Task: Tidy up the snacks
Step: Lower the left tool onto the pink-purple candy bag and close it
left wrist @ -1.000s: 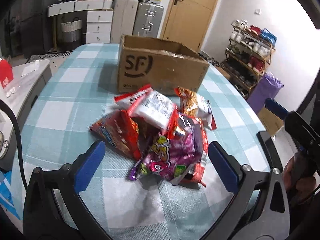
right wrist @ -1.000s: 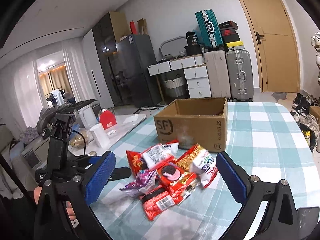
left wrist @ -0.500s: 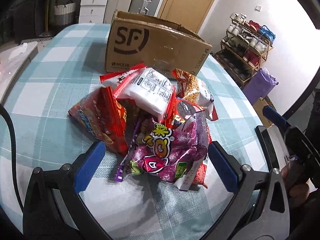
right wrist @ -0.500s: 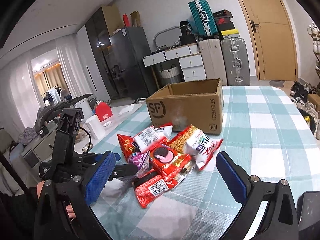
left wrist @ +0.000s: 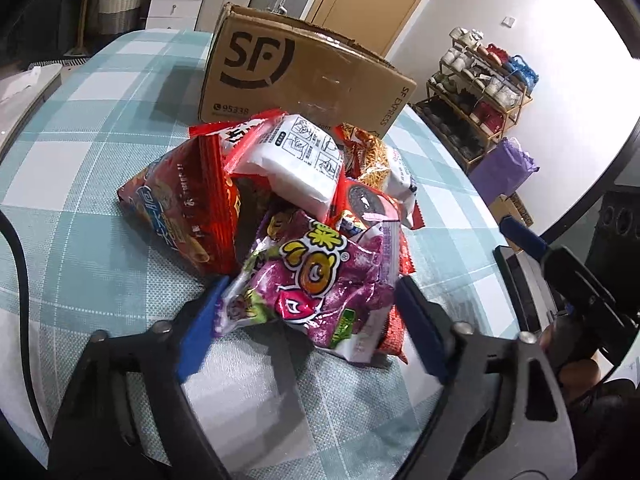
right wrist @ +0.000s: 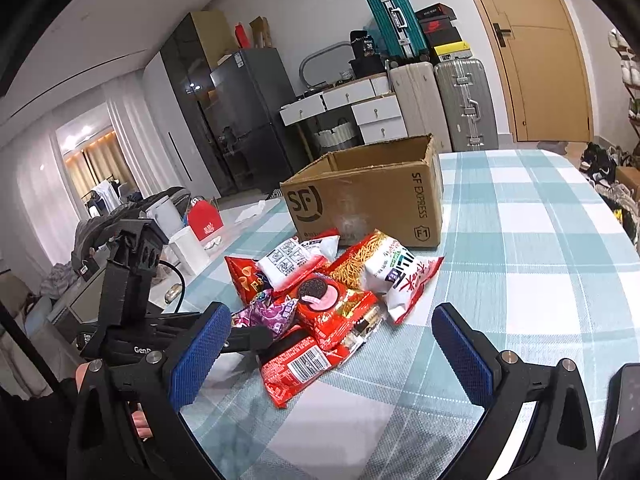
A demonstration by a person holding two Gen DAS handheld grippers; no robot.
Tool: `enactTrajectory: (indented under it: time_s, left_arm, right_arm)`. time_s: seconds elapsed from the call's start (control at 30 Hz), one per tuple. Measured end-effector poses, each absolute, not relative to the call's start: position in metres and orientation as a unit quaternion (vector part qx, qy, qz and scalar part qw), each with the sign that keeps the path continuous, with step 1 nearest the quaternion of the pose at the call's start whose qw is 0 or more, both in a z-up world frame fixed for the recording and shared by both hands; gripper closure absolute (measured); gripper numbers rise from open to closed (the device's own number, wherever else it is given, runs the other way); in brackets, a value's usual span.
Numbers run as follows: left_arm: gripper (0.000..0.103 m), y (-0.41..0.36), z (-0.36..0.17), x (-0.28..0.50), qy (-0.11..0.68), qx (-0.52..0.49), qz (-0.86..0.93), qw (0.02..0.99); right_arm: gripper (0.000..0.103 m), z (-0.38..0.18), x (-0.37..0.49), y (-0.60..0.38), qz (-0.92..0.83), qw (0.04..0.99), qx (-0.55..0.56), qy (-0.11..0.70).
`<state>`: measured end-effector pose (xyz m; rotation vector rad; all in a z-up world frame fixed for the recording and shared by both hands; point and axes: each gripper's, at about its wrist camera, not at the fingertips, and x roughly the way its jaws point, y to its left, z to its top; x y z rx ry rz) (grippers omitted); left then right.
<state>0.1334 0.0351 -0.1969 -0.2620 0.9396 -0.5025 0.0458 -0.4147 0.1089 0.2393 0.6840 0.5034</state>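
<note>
Left gripper (left wrist: 308,300) tilted steeply down over the near side of the snack pile, jaws closing around the purple snack bag (left wrist: 316,280); left blue pad at the bag's crumpled edge, right pad just beside its other side, firm pressing not clear. Right gripper (right wrist: 328,344) angled down more gently, jaws wide apart, nothing between them, hanging over bare checked cloth short of the red packet (right wrist: 300,368). Hand (right wrist: 108,396) on the left tool's handle at the table's (right wrist: 540,264) left edge. Snacks heaped mid-table, touching and overlapping: red chip bag (left wrist: 180,216), white packet (left wrist: 300,160), cookie pack (right wrist: 332,304), noodle-print bag (right wrist: 388,268). Open cardboard box (left wrist: 304,76) upright just behind the pile, toward the far edge. Wide clear cloth to the right of the pile and along the near edge.
</note>
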Motion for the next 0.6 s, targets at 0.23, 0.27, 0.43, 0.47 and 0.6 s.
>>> enactTrajectory:
  time_s: [0.23,0.27,0.43,0.47,0.6]
  left_arm:
    - [0.064,0.052,-0.202,0.126,0.453,-0.157,-0.250,0.841]
    - [0.068,0.051,-0.202,0.126,0.452,-0.152,-0.248,0.843]
    - [0.074,0.048,-0.201,0.125,0.451,-0.152,-0.244,0.845]
    - [0.080,0.048,-0.201,0.126,0.454,-0.153,-0.244,0.843]
    - [0.077,0.050,-0.204,0.126,0.460,-0.153,-0.242,0.841]
  right_arm:
    - [0.001,0.108,0.042,-0.415,0.242,0.905,0.116,0.331]
    - [0.001,0.108,0.042,-0.415,0.242,0.905,0.116,0.331]
    - [0.001,0.107,0.040,-0.412,0.242,0.904,0.115,0.334]
    - [0.001,0.107,0.040,-0.412,0.243,0.903,0.114,0.334]
    - [0.001,0.106,0.039,-0.411,0.242,0.903,0.113,0.337]
